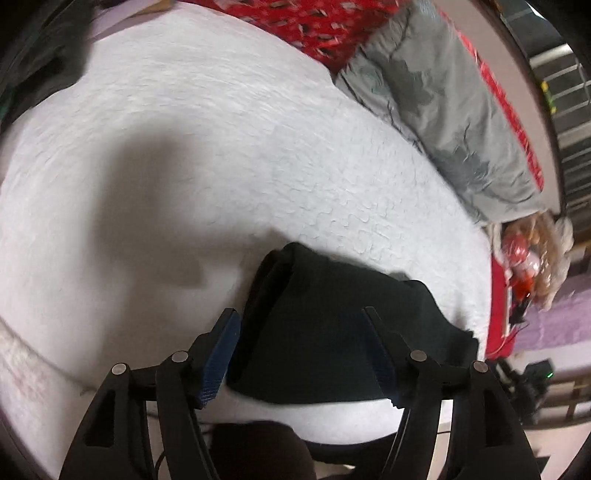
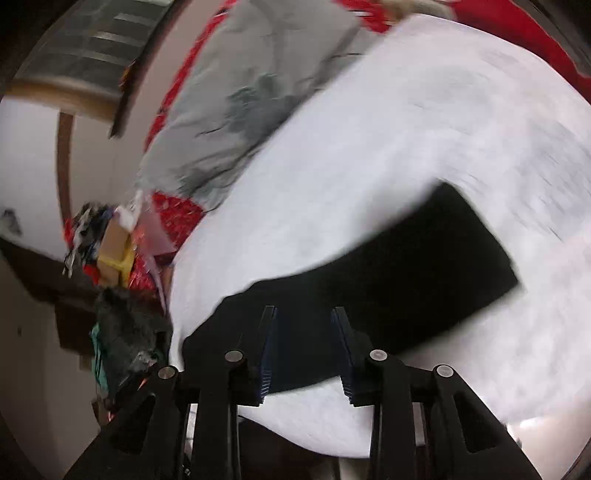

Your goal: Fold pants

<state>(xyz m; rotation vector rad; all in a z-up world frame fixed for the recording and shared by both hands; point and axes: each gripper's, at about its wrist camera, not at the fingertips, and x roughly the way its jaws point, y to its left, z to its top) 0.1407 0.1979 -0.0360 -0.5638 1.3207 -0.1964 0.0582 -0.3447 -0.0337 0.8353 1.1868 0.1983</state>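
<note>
Black pants (image 1: 343, 332) lie folded into a compact bundle on a white quilted bed (image 1: 184, 147) in the left wrist view, near the bed's close edge, with stacked layers showing along the bundle's left side. The left gripper (image 1: 301, 350) hangs over them with its fingers (image 1: 218, 362) spread wide apart, one blue-padded finger just left of the bundle and the other over its right part; nothing is held between them, and whether the pads touch the cloth cannot be told. A soft shadow falls on the bed to the left of the pants. Beyond the bed's far side lies a grey pillow (image 1: 443, 110) with a darker leaf pattern, and past it a red patterned blanket (image 1: 314, 26). At the right edge of the bed sits a small heap of red and tan things, too blurred to name. In the right wrist view, which is blurred, the pants (image 2: 388, 277) appear as a long black folded strip running from the near left up to the right across the bed (image 2: 406, 129). The right gripper (image 2: 304, 347) is above the near end of the strip, its fingers (image 2: 267, 354) parted with a clear gap and gripping nothing. The grey pillow (image 2: 240, 103) lies at upper left, with a cluttered pile of mixed things (image 2: 110, 251) at the bed's left corner.
</note>
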